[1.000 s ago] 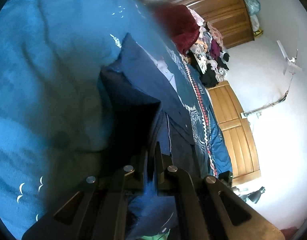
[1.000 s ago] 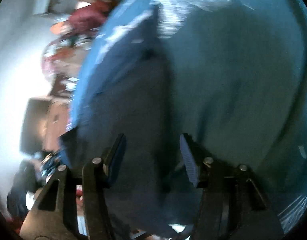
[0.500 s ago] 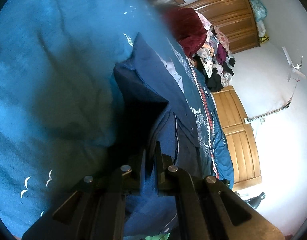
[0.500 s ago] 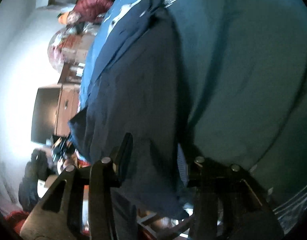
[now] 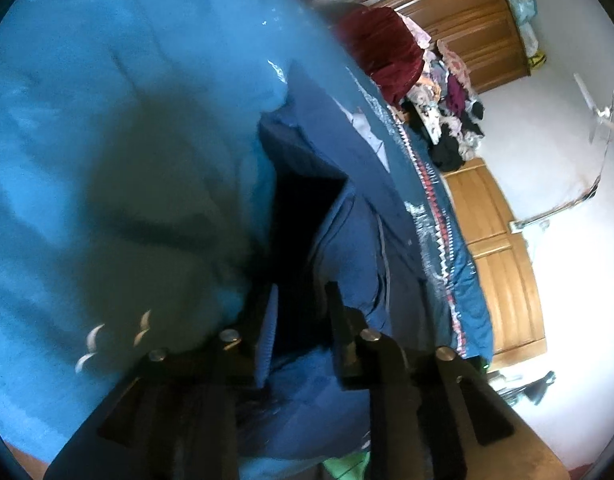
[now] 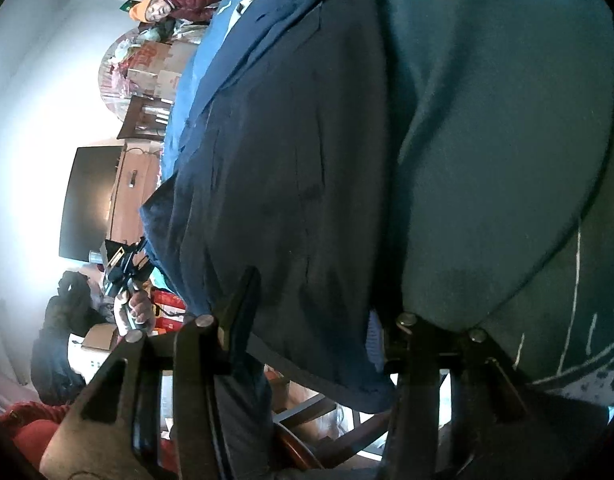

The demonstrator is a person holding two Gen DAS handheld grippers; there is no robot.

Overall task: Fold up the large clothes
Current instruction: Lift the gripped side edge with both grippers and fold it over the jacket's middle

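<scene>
The navy garment (image 6: pixel 291 168) lay on the bed, spread over a blue bedspread (image 5: pixel 107 120), its near edge hanging off the side of the bed towards both tools. In the left wrist view a fold of it stood up as a dark pocket just ahead of the left tool (image 5: pixel 303 320), whose jaws stood apart with cloth between them but not pinched. The right tool (image 6: pixel 311 312) was also spread wide, its fingers straddling the garment's hanging hem without closing on it. The step in hand looked like a regrasp between folds: both tools free and lined up at the near edge. The next move probably called for closing each tool on the hem, well apart, then carrying that edge over the rest. Beyond the bed were a wooden wardrobe (image 5: pixel 447 12) and a heap of clothes (image 5: pixel 447 92).
</scene>
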